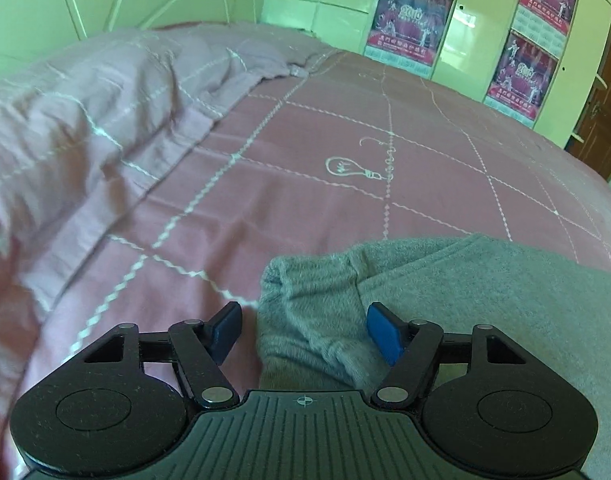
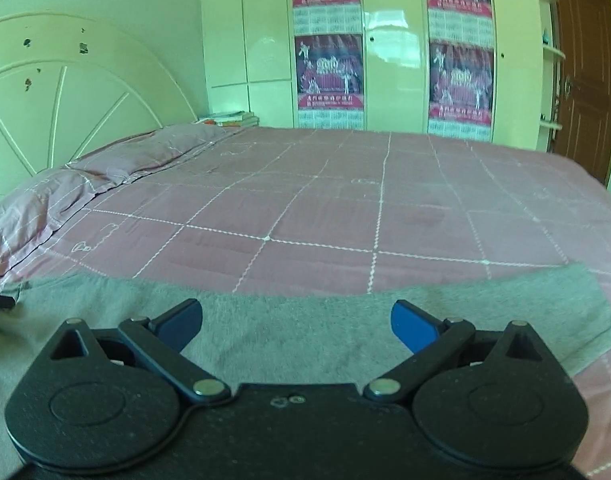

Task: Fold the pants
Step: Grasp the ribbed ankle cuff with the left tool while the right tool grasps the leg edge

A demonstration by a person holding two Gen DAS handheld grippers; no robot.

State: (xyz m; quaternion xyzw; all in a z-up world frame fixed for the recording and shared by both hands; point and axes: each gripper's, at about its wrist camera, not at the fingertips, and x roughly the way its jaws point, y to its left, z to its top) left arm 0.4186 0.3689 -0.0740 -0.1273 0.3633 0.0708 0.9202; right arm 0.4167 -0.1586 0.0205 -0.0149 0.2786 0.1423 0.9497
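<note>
Left wrist view: the left gripper [image 1: 304, 334] has its jaws spread apart around a bunched end of the grey pants [image 1: 445, 304], not clamped on it. The pants lie on the pink bed [image 1: 305, 140], near its front edge. Pillows [image 1: 105, 92] sit along the left edge.

Right wrist view: the right gripper [image 2: 296, 326] hovers with jaws wide apart over the flat pants [image 2: 285, 320], which stretch along the bed's [image 2: 345, 200] near edge.

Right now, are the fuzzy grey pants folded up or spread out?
Mostly spread out: the fuzzy grey pants lie flat across the pink quilted bedspread; only one end is bunched. How many layers, cannot tell.
</note>
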